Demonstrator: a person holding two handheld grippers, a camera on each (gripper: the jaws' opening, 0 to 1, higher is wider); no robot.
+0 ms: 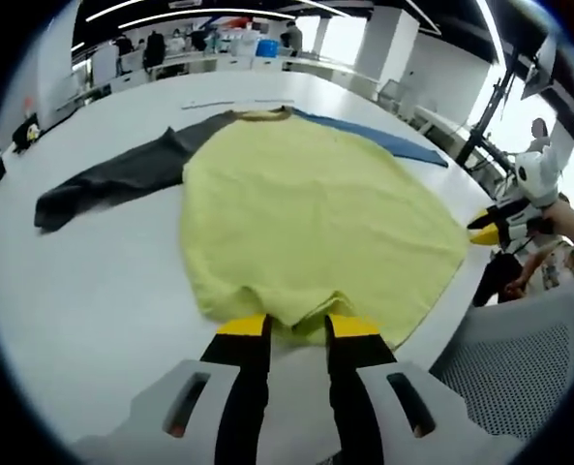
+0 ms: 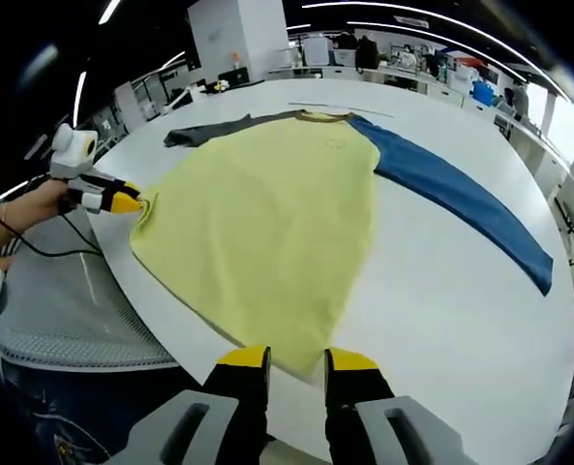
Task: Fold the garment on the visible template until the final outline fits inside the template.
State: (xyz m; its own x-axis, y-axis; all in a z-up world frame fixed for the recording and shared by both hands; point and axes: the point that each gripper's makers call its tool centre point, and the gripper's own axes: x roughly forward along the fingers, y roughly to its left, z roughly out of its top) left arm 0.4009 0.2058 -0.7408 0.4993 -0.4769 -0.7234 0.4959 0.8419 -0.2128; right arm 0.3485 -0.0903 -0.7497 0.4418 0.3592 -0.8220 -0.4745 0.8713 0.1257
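Garment point(image 1: 316, 213), a yellow raglan shirt, lies spread flat on the white desk point(image 1: 93, 291), taking the centre of both views. Dark grey sleeve point(image 1: 112, 179) runs out to the upper left in the left gripper view; blue sleeve point(image 2: 461, 199) runs to the right edge in the right gripper view. Both sleeves are fully extended, no fold visible in the body, so the task looks barely started: every fold is left to do. No template outline can be made out under the cloth.

Left claw point(image 1: 297, 327) sits at the bottom centre of the left gripper view, its 2 yellow tips pinched on a bunched bit of the hem. Right claw point(image 2: 297, 360) sits at the bottom centre of the right gripper view, at the other hem corner; the tips look close on the cloth edge, grip cannot be told for sure. Each claw also appears at the side of the other view, at the hem corner.
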